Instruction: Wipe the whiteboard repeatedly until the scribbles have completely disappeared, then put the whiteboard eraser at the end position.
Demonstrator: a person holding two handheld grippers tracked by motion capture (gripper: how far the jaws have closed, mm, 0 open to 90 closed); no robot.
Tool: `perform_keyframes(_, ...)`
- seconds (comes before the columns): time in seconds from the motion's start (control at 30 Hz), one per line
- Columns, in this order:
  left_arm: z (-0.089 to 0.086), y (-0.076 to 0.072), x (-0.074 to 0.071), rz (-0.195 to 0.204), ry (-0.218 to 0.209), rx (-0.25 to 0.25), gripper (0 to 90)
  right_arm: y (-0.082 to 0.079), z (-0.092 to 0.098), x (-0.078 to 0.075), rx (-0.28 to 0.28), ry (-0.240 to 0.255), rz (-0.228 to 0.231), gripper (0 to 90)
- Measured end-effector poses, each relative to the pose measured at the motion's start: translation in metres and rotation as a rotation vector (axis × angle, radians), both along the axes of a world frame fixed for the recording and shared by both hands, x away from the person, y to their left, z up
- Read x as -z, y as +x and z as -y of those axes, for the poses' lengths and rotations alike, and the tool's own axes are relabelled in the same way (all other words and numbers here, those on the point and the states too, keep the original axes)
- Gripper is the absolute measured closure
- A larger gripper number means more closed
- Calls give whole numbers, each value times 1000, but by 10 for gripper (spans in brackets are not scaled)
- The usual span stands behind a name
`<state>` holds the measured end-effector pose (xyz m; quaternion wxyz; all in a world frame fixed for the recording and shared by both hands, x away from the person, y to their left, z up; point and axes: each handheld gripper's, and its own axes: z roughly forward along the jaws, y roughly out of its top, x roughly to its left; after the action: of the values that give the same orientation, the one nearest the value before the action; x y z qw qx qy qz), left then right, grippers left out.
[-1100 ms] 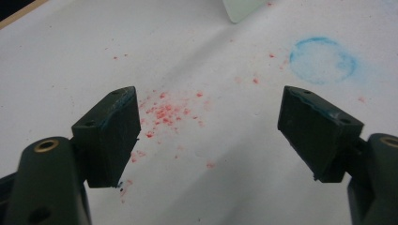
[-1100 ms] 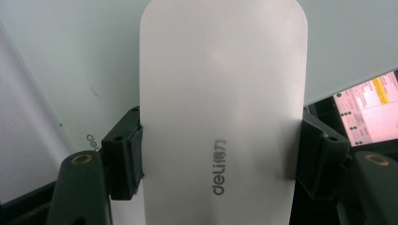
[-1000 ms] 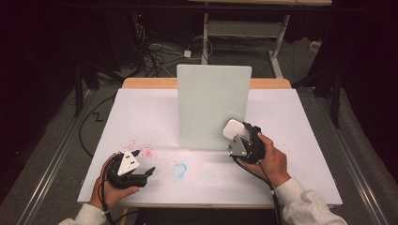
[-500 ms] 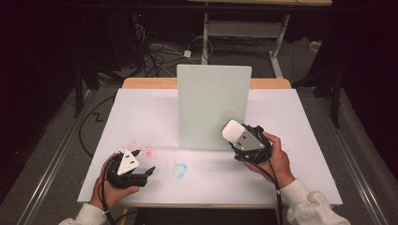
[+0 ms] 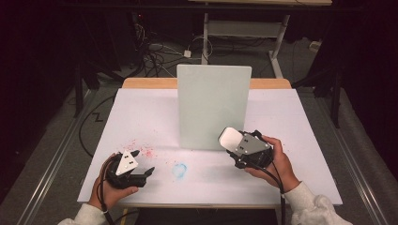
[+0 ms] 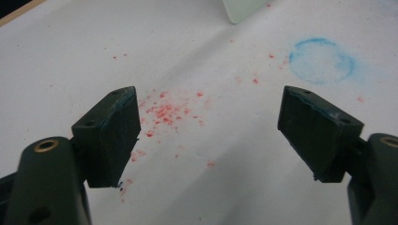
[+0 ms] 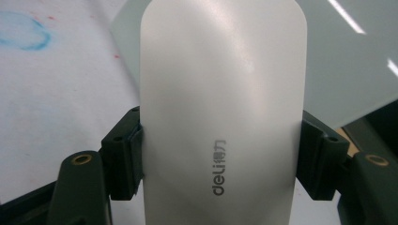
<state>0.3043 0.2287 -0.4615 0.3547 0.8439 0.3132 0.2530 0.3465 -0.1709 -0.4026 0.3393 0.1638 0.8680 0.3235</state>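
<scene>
Right gripper view: white eraser [image 7: 220, 117] pinched at both sides by the right gripper [image 7: 220, 159], held above the table [image 5: 291, 122] near its right half, just before the upright board [image 5: 213, 105]. Left gripper [image 6: 206, 136] jaws spread, over red specks [image 6: 166, 112] near the front-left corner; blue smudge [image 5: 179, 169] between the grippers

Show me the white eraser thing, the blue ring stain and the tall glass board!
white eraser [image 7: 220, 93], right gripper view, middle of its smooth back.
blue ring stain [image 6: 321, 61], left gripper view, middle of the ring.
glass board [image 5: 213, 103], high view, centre of its face.
</scene>
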Motion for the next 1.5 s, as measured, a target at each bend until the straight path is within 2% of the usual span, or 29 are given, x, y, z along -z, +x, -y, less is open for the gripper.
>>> perform_keyframes(0.07,0,0,0,-1,0,0,205,-2,-1,0,-11,-20,-3,305)
perform_keyframes(0.3,0,-2,1,-14,7,-9,205,-3,-5,1,-54,-16,-74,305)
perform_keyframes(0.37,1,-2,0,3,18,-3,205,-3,-6,3,-74,-39,-107,305)
perform_keyframes(0.43,3,-1,0,3,18,1,205,-4,-9,6,-84,-64,-119,305)
perform_keyframes(0.5,5,0,0,-10,21,3,205,-5,-12,8,-97,-85,-153,305)
perform_keyframes(0.57,6,0,1,-1,33,13,205,-5,-14,9,-108,-113,-178,305)
perform_keyframes(0.63,6,-1,1,-18,25,7,205,-5,-16,10,-118,-137,-206,305)
perform_keyframes(0.77,4,-1,1,-3,27,9,204,-3,-20,13,-132,-177,-270,305)
perform_keyframes(0.9,6,-1,1,-17,26,9,204,-4,-28,21,-163,-230,-316,305)
perform_keyframes(1.0,6,-1,1,-5,34,16,205,-4,-35,25,-176,-248,-316,305)
perform_keyframes(1.1,7,-1,1,-18,29,11,204,-3,-42,30,-194,-245,-336,305)
perform_keyframes(1.23,7,-1,2,-21,35,15,205,-3,-51,36,-224,-266,-338,304)
perform_keyframes(1.5,7,-1,2,-22,36,14,205,-2,-59,44,-250,-255,-349,303)
